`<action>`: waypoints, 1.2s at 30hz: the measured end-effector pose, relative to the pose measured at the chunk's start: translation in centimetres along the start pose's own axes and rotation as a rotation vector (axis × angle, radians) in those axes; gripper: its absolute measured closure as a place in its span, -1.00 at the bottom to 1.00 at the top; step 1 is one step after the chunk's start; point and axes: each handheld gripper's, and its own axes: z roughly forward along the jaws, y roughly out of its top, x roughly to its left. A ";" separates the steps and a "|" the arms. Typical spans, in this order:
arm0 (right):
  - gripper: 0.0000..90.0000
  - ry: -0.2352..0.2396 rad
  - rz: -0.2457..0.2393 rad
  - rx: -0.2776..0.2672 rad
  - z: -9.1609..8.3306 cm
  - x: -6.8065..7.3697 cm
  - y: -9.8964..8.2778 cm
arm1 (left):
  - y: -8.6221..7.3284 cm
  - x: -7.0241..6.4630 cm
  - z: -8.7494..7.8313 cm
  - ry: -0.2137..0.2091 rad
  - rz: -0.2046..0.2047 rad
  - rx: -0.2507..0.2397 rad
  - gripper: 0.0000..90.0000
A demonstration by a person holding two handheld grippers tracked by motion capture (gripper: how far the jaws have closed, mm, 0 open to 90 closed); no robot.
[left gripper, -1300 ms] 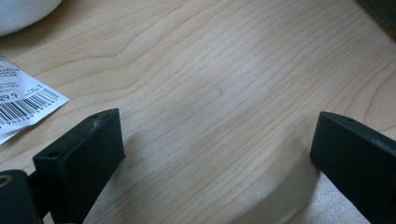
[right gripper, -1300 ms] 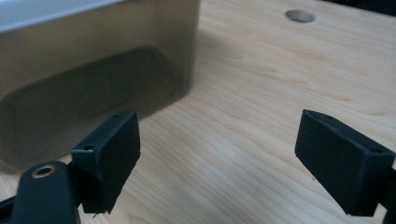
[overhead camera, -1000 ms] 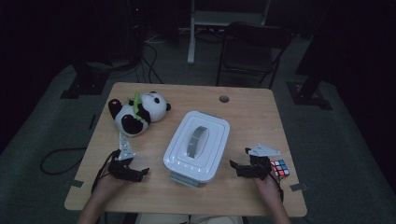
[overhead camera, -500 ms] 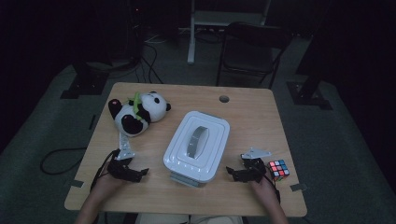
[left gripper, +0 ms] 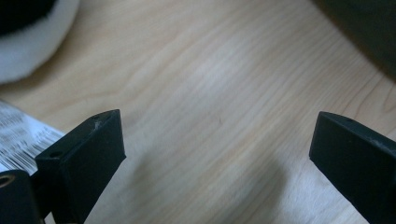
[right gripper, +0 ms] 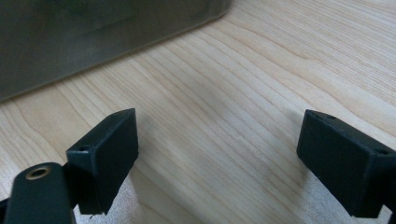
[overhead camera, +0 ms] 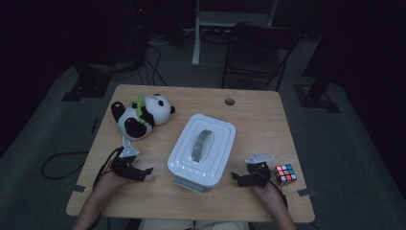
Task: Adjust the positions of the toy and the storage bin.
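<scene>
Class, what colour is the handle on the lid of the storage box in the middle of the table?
Grey, on a white lid; the handle shows best in the high view.

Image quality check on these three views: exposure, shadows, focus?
High view: dim, surroundings near black, white box brightest. Left gripper view: well lit, jaw tips soft, panda plush blurred, shadows under jaws. Right gripper view: sharp wood grain on table, box wall dark, blurred.

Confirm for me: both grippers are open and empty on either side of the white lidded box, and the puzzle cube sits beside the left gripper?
Not quite. The puzzle cube sits beside the right gripper, as the high view shows. The rest holds: the left gripper and the right one are open and empty, flanking the white lidded box.
</scene>
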 end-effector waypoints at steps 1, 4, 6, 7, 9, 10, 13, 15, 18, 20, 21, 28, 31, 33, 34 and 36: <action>-0.73 0.000 0.000 0.000 0.0 0.0 0.0 | 0.3 0.0 -0.2 0.003 0.005 -0.006 -0.91; -0.73 0.000 0.000 0.000 0.0 0.0 0.0 | 1.5 0.3 -0.7 0.005 0.022 -0.019 -0.91; -0.73 0.000 0.001 0.000 0.0 0.0 0.0 | 2.4 0.5 -1.3 0.002 0.027 -0.037 -0.91; -0.73 0.000 0.000 0.000 0.0 0.0 0.0 | 2.9 0.6 -1.6 0.006 0.038 -0.046 -0.91; -0.73 0.000 0.001 0.000 0.0 0.0 0.0 | 3.9 0.9 -2.1 0.003 0.044 -0.067 -0.91; -0.73 0.000 0.000 0.002 0.0 0.0 0.0 | 4.4 1.1 -2.4 0.007 0.050 -0.080 -0.91; -0.73 0.000 0.001 0.001 0.0 0.0 0.0 | 5.9 1.6 -3.1 0.024 0.067 -0.100 -0.89; -0.73 0.000 0.001 0.001 0.0 0.0 0.0 | 6.4 1.9 -3.3 0.025 0.069 -0.104 -0.89; -0.72 -0.001 0.001 0.000 0.0 0.0 0.0 | 7.7 2.9 -3.8 0.040 0.071 -0.126 -0.89; -0.72 -0.003 0.002 0.000 0.0 0.0 0.0 | 8.6 4.2 -4.0 0.054 0.074 -0.141 -0.89; -0.72 -0.003 0.002 0.000 0.0 0.0 0.0 | 9.0 4.6 -4.1 0.067 0.073 -0.143 -0.89; -0.72 -0.003 0.002 0.000 0.0 0.0 0.0 | 11.2 7.7 -4.2 0.082 0.011 -0.196 -0.89; -0.72 -0.003 0.002 0.000 0.0 0.0 0.0 | 12.0 9.0 -3.7 0.101 0.005 -0.188 -0.89; -0.72 -0.003 0.002 0.000 0.0 0.0 0.0 | 12.3 9.9 -3.3 0.103 -0.024 -0.192 -0.89; -0.72 -0.003 0.002 0.000 0.0 0.0 0.0 | 12.4 10.2 -3.2 0.102 -0.029 -0.191 -0.89; -0.72 -0.003 0.002 0.000 0.0 0.0 0.0 | 12.7 10.9 -2.7 0.086 -0.051 -0.198 -0.87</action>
